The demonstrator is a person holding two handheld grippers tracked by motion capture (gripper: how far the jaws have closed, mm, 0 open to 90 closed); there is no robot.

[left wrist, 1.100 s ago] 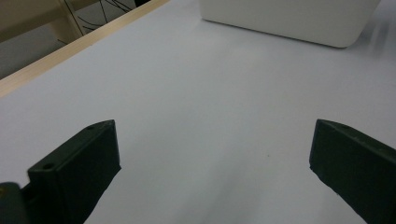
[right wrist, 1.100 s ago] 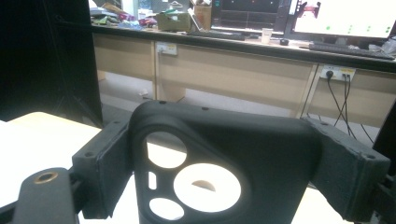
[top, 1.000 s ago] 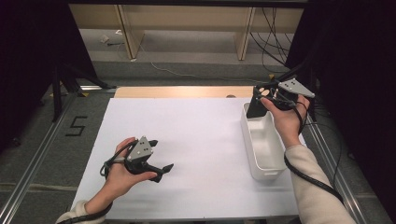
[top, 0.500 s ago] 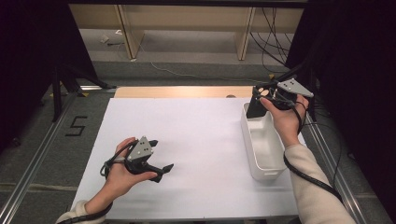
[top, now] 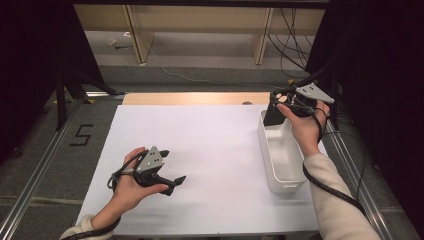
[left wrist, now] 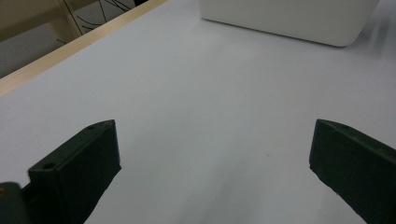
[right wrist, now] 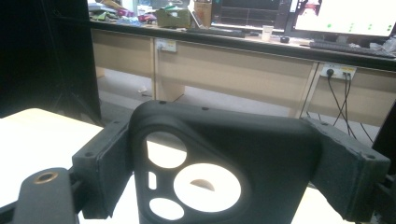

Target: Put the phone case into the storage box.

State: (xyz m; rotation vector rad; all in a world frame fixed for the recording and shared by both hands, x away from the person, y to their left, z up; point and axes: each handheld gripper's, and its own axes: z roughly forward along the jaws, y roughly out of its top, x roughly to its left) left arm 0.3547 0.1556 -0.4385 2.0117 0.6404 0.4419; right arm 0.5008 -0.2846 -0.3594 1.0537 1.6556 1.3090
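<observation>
While the left hand [top: 131, 182] rests low on the white surface [top: 210, 150] near its front left part, its forearm comes in from the bottom edge and angles up toward the middle. That hand wraps around the left gripper [top: 172, 181], which lies almost level and points toward the right side of the surface. Seen from the left gripper view, its two black jaws stand wide apart with bare white surface between them, so it is released and holds nothing; the white bin [left wrist: 289, 18] stands well ahead of it.

On the far right, the right hand [top: 303, 124] is raised above the far end of the white bin [top: 282, 155], with the sleeved forearm [top: 335, 200] running up along the right edge of the surface. The wrist is bent so that the right gripper [top: 274, 112] points to the left and slightly down. Between its jaws sits a black phone case [right wrist: 219, 172], held upright with its camera cut-outs facing the right gripper view; both pads press on its two sides, so the gripper is clenched on it. From the high view, the case hangs just over the bin's far end, above its rim.
</observation>
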